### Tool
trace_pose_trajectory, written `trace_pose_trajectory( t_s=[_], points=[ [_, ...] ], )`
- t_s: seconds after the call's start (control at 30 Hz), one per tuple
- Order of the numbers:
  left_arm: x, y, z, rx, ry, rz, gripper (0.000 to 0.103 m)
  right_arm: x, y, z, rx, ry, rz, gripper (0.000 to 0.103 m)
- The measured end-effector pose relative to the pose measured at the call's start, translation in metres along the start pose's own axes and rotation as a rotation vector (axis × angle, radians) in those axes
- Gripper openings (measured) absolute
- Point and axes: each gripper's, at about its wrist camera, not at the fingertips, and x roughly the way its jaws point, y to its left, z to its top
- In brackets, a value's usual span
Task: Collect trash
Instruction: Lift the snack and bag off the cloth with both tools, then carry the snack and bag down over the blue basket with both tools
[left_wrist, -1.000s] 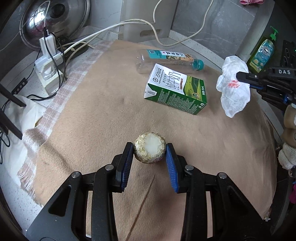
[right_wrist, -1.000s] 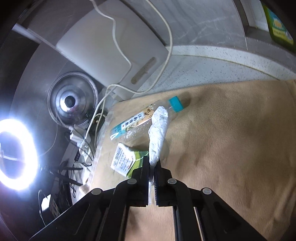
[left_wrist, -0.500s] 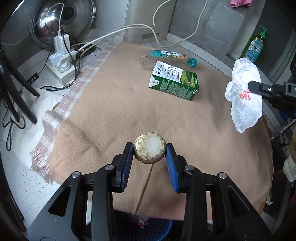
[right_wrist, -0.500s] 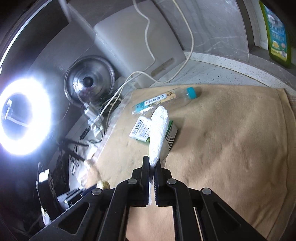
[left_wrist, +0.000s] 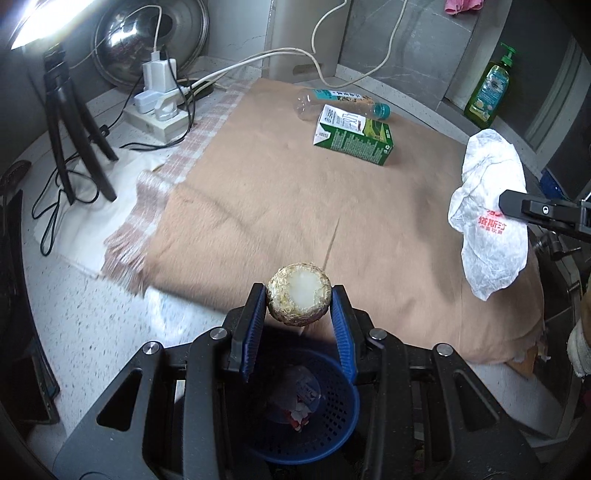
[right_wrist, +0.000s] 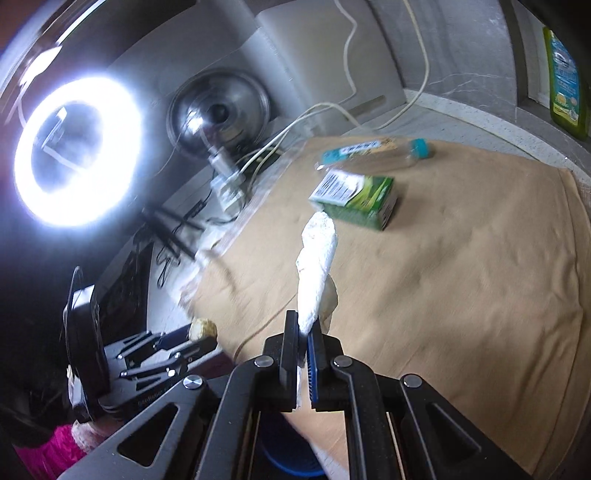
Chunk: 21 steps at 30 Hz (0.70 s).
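My left gripper is shut on a round, rough yellowish food scrap, held above the near edge of the brown cloth. Just below it stands a blue perforated waste basket with some wrappers inside. My right gripper is shut on a crumpled white paper wrapper, which hangs at the right of the left wrist view as the wrapper. A green milk carton and an empty clear plastic bottle lie on the far part of the cloth.
A power strip with plugs and cables, a steel pot lid and a tripod stand at the left. A green soap bottle is at the back right. A ring light glares in the right wrist view.
Both grippers pulled back toward the near edge of the cloth with their loads. The blue basket has come into sight under the left gripper.
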Motion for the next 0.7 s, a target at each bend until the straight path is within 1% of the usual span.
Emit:
trace_pose_trajectory(
  t_s=[0.27, 0.5, 0.7],
  points=[
    [-0.011, 0.014, -0.039, -0.012, 0.026, -0.015, 0.035, 0.01, 0.031, -0.039, -0.038, 0.054, -0.003, 0.002],
    [-0.013, 0.024, -0.073, -0.011, 0.061, -0.02, 0.035, 0.023, 0.055, -0.074, -0.066, 0.108, -0.003, 0.002],
    [-0.009, 0.029, -0.101, -0.014, 0.099, -0.027, 0.035, 0.035, 0.065, -0.1, -0.068, 0.153, -0.004, 0.002]
  ],
)
